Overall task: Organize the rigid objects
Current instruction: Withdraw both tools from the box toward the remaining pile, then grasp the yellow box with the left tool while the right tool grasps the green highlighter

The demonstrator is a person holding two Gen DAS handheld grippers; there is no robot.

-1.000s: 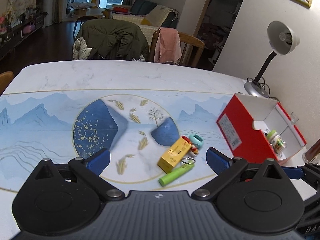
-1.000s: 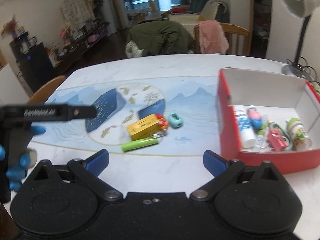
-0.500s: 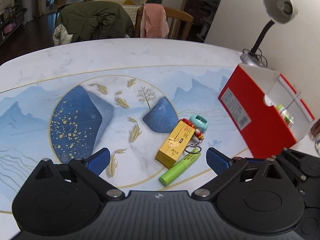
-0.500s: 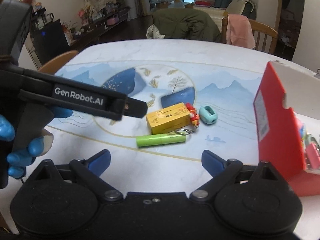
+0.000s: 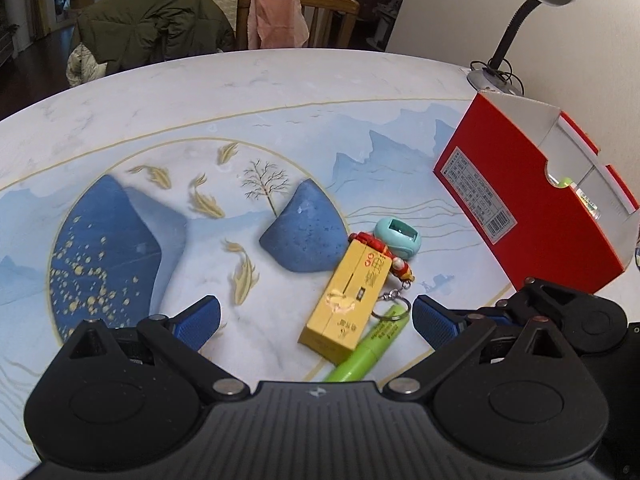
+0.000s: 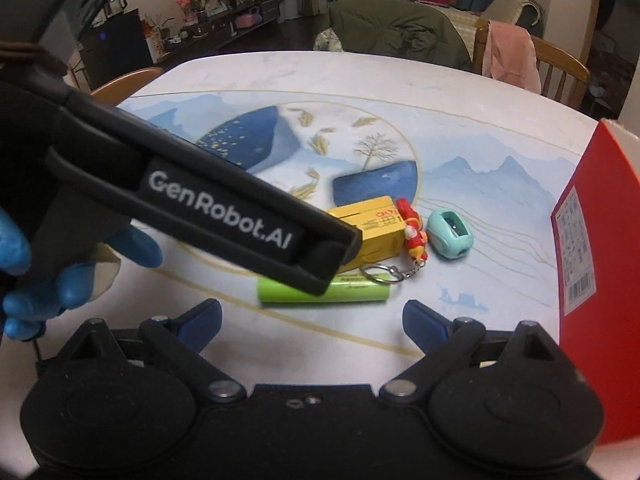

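Four small things lie bunched on the surface (image 5: 280,80): yellow cardboard box (image 5: 347,300), green plastic tube (image 5: 368,348), red toy keychain (image 6: 414,236), mint sharpener (image 5: 398,238). Both my jaws hang wide and empty, near them. Red storage box (image 5: 532,216) waits right.

Bare table (image 5: 248,92) lies open left of the yellow box (image 5: 347,300), but the red box (image 5: 532,216) walls off the right, and the left gripper (image 6: 240,216) overhangs the cluster.
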